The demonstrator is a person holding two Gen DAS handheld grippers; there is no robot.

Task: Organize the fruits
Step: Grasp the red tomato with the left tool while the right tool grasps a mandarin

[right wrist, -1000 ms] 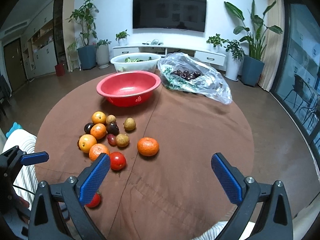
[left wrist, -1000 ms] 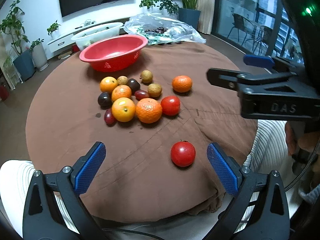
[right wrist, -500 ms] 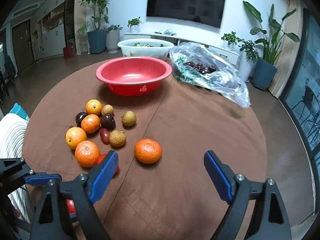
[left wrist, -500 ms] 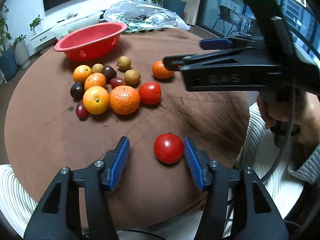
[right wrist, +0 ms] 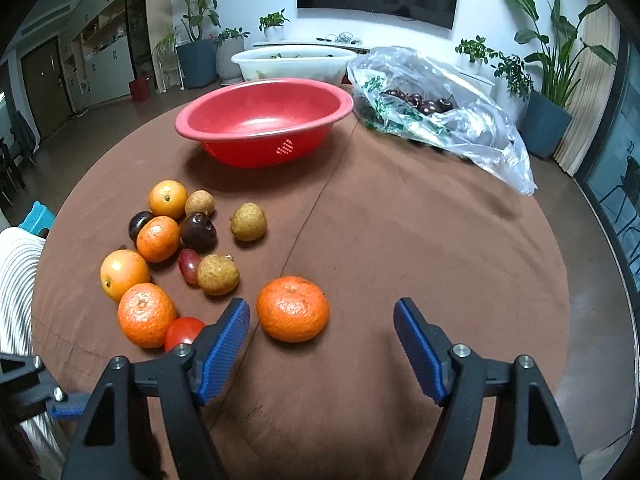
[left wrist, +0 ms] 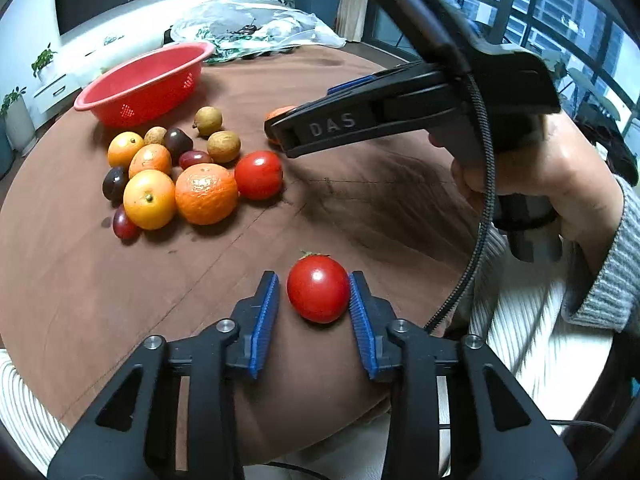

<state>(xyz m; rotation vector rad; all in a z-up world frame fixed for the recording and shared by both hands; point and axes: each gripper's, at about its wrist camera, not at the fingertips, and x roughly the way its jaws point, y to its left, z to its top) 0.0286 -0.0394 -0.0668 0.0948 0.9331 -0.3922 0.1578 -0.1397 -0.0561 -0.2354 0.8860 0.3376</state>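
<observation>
A round red tomato (left wrist: 318, 288), its green stem end tipped away, sits between the closing left gripper's (left wrist: 314, 312) blue pads; the right pad touches it, the left stands clear. Farther on, the closing right gripper (right wrist: 322, 344) frames a dimpled orange mandarin (right wrist: 293, 308) lying apart, nearer its left pad. The red plastic colander basin (right wrist: 224, 128) stands beyond.

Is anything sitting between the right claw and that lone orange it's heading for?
Nothing visible. The lone orange lies on bare brown tablecloth just ahead of the right claw, nearer its left pad; the closing jaws have not touched it. The fruit cluster sits off to the left.
</observation>
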